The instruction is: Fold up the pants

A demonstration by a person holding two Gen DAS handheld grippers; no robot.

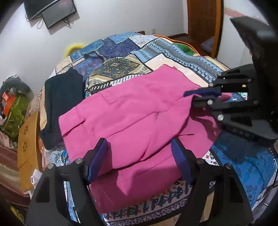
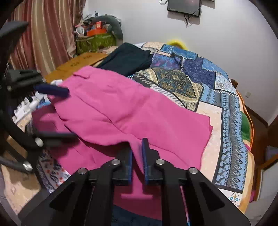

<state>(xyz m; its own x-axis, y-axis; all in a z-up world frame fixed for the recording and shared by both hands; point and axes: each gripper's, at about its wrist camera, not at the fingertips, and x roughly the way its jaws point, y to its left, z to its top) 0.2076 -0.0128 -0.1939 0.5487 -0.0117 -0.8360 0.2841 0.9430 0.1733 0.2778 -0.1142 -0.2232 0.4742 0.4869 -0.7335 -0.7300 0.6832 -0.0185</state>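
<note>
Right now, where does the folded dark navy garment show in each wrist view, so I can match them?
Left wrist view: the folded dark navy garment lies at the left, beyond the pink pants.
Right wrist view: the garment is top centre, behind the pants.
Shared landmark: the black wall-mounted screen.

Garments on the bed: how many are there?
2. Pink pants spread across the patchwork bedspread; a dark folded garment beside them by the bed's edge. More may be hidden.
</note>
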